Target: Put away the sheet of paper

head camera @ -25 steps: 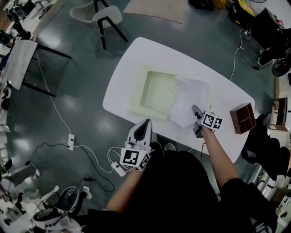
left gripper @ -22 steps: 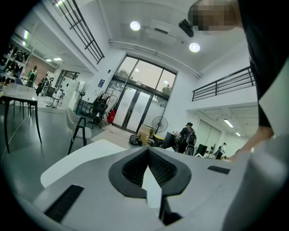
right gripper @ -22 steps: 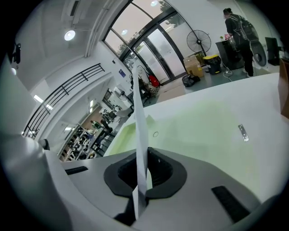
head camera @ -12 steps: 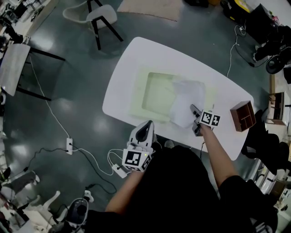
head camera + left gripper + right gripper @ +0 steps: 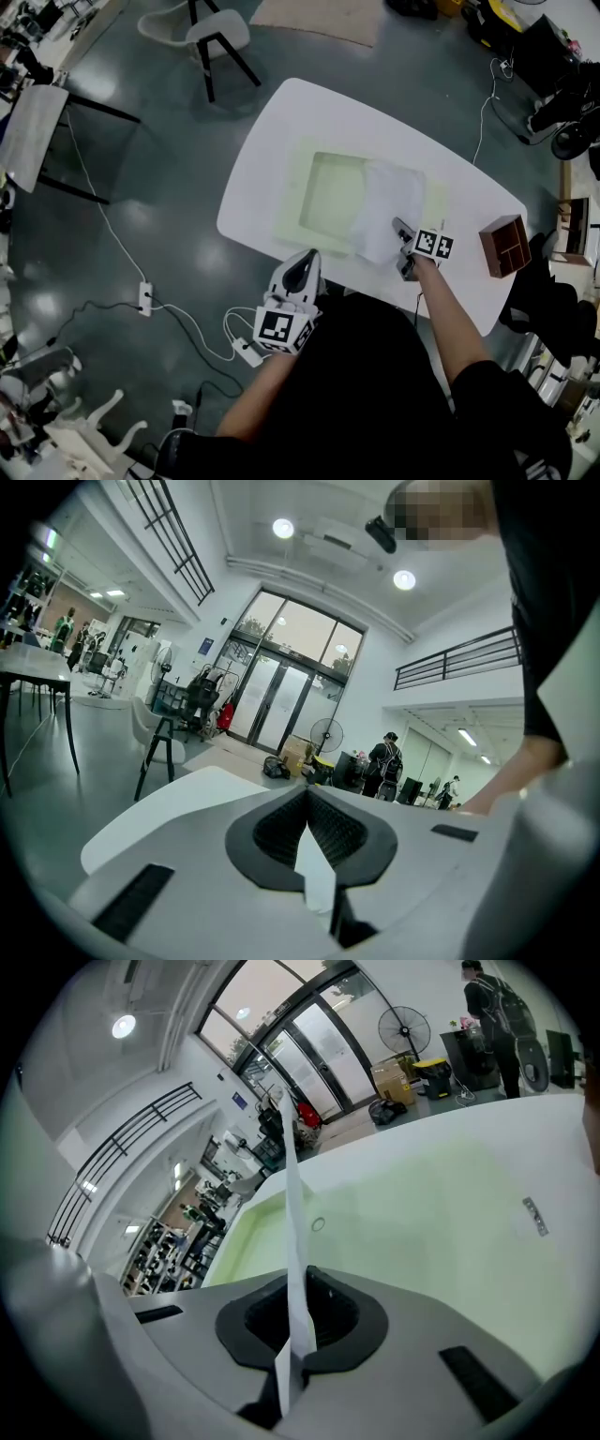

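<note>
Lower than a second ago, the right gripper [image 5: 401, 228] has brought the sheet of paper [image 5: 389, 202] down, and the sheet now lies flatter.

Largest in view is the white table [image 5: 281, 122], standing on a dark glossy floor. On it sits a pale green tray [image 5: 328, 192], taking up much of the middle. The sheet drapes over the tray's right part, with its near edge lifted towards the person. A small brown wooden box [image 5: 504, 244] with compartments stands well apart at the table's right end.

In the right gripper view, the right gripper [image 5: 300, 1288] has its jaws pressed onto the near edge of the sheet [image 5: 291, 1176], which rises edge-on above the green tray [image 5: 422, 1222]. The left gripper [image 5: 302, 261] hangs off the table's near edge, away from the paper. In its own view, the left gripper [image 5: 307, 803] has its pads meeting at the tips, with nothing between them that I can make out.

The pinch is at one edge only, so the loose far part could fold under or crease if it is pushed forward. If the sheet is let go while it overhangs the rim, it may slide out onto the table.

No brand or legible writing shows. The gripper cubes carry only black-and-white square patterns.
</note>
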### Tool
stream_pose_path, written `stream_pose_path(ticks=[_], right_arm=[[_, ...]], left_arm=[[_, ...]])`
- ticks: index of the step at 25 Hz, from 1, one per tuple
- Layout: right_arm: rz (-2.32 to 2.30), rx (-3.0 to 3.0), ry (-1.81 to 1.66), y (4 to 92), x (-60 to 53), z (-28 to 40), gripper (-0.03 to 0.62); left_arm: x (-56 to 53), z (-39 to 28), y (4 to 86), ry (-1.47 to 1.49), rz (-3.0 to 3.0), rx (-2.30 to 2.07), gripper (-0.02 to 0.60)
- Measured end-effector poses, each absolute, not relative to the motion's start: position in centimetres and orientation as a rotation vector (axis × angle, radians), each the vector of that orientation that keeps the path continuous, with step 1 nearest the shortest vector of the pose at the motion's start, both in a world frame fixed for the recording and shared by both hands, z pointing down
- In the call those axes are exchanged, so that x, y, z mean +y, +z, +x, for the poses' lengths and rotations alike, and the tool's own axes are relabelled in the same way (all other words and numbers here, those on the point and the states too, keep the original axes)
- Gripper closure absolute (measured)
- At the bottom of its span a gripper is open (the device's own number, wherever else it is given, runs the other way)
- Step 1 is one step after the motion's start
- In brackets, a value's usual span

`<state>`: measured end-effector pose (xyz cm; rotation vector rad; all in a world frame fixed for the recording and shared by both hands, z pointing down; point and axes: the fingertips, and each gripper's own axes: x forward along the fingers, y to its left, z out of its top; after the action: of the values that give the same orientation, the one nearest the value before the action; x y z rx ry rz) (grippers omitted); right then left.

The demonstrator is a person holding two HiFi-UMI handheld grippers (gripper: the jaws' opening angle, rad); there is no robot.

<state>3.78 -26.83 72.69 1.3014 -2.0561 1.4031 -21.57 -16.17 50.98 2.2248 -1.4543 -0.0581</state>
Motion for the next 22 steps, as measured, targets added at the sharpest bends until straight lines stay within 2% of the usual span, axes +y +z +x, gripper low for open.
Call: stream_pose_path(ticks=[7,22], right_arm=[[1.302,-2.054,1.463,73.8,-27.4,3.7,0.594],[1.233,-2.092,1.626,75.0,-28.2,2.8,0.594]], left_arm=[[-15.7,-21.1,51.8,0.017,2.211,-1.446,0.578],[-19.9,-15.1,52.9,0.11,2.238,-1.381,0.578]])
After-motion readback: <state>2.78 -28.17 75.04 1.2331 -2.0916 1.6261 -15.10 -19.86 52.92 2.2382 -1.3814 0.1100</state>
